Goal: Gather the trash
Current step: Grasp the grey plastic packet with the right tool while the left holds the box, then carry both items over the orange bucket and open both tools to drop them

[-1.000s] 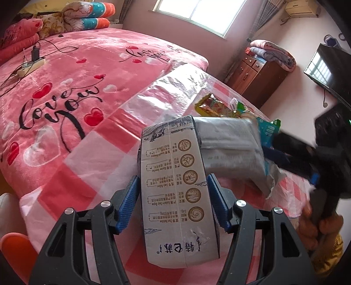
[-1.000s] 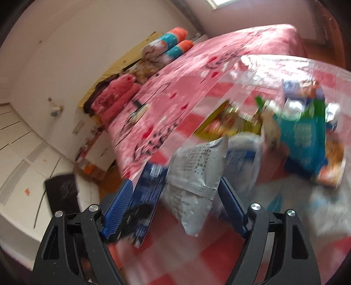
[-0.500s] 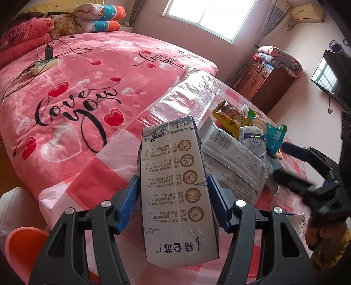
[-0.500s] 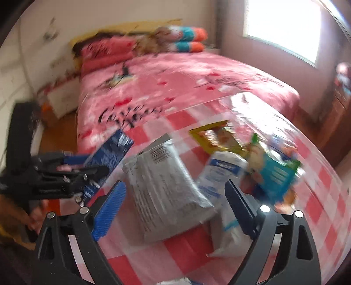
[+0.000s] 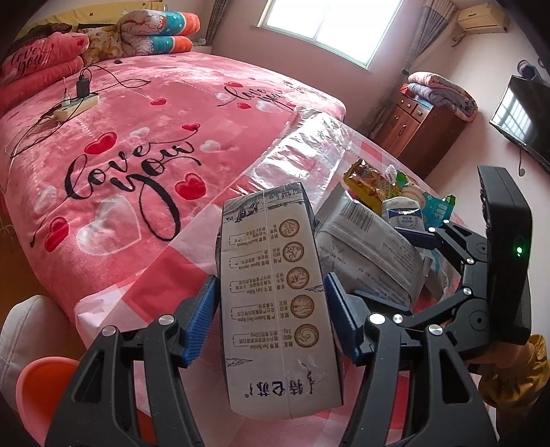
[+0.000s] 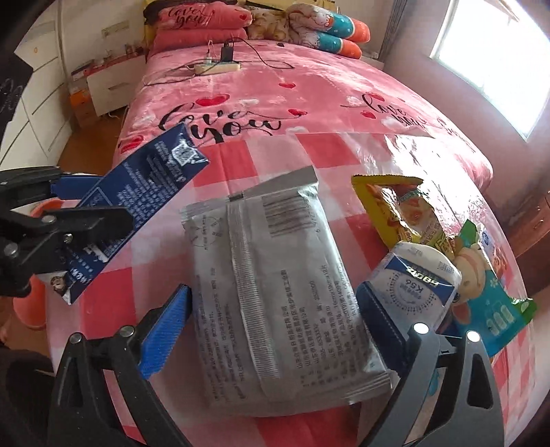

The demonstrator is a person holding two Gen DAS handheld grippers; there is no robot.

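Trash carton clamped in left gripper; right gripper wide around grey pouch

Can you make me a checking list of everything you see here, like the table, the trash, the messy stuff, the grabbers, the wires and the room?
Surface: red-and-white checked tablecloth under clear plastic.
Job's things: white-and-blue milk carton in the left gripper; flat grey foil pouch lying between the open fingers of the right gripper; yellow snack wrapper, white-and-blue packet, teal-and-green cartoon bag lying beside it.
Clutter: nothing seen beyond the trash.
Grippers: left shut on the carton; right open around the pouch, not gripping.
Cables: white power strip with a black charger and cords on the bed.
Surroundings: pink heart bedspread, wooden cabinet, window, orange bucket.
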